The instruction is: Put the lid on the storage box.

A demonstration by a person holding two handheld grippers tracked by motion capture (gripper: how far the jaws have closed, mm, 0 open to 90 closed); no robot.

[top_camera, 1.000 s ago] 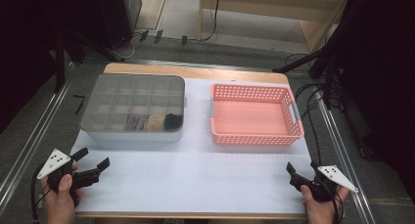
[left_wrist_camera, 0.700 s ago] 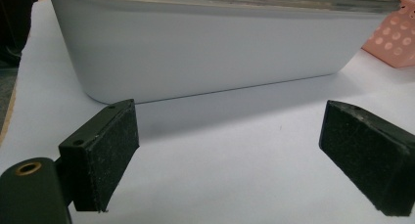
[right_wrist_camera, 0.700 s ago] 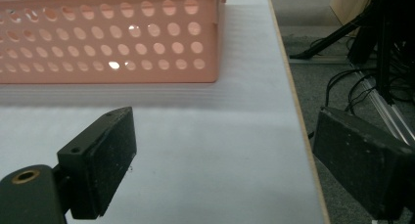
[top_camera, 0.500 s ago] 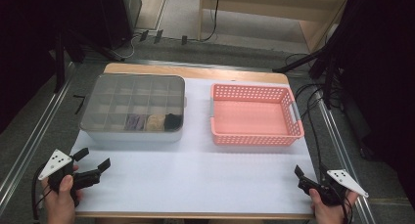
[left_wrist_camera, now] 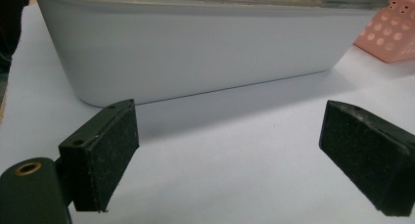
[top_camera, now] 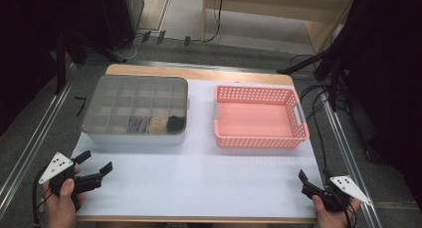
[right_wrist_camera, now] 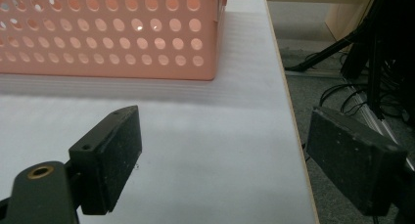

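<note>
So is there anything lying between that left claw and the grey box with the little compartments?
Nothing visible. The left gripper is open at the table's near left corner, and the left gripper view shows bare white table between its jaws and the near wall of the grey box. The box's clear lid is on, though.

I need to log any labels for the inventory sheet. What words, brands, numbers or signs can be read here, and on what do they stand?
None: no readable text on the grey lidded box, the pink basket, the white table cover or either gripper's plate.
</note>
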